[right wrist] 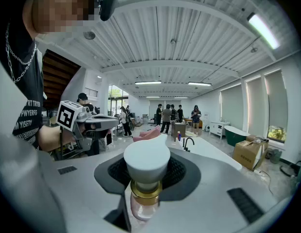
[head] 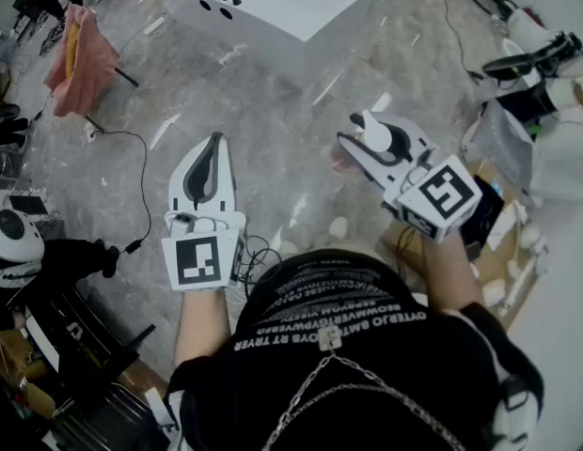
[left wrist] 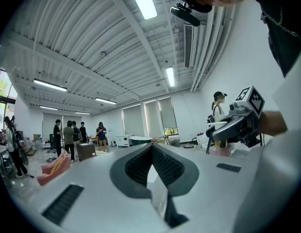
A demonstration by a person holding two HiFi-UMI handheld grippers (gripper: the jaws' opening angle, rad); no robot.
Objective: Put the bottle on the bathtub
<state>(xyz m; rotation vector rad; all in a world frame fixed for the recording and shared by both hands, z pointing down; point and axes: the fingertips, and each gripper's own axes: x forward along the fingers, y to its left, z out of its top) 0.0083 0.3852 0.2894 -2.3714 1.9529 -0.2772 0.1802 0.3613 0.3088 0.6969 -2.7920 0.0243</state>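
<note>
The only writing in view is white lettering on the person's black shirt [head: 320, 322], upside down in the head view and too garbled to read; each gripper's cube carries a black-and-white square marker. The right tongs [head: 362, 141] are clamped on the bottle [right wrist: 145, 176] near its top. It stands upright, long axis vertical and crosswise to the tongs, cap upward. It has a broad white cap, a gold collar beneath it, and a translucent pink body hanging below the tongs. It is held in the air over the grey marbled floor [head: 273, 111], well apart from the white bathtub [head: 301, 7]. The left tongs [left wrist: 153, 168] are pressed together on nothing.
</note>
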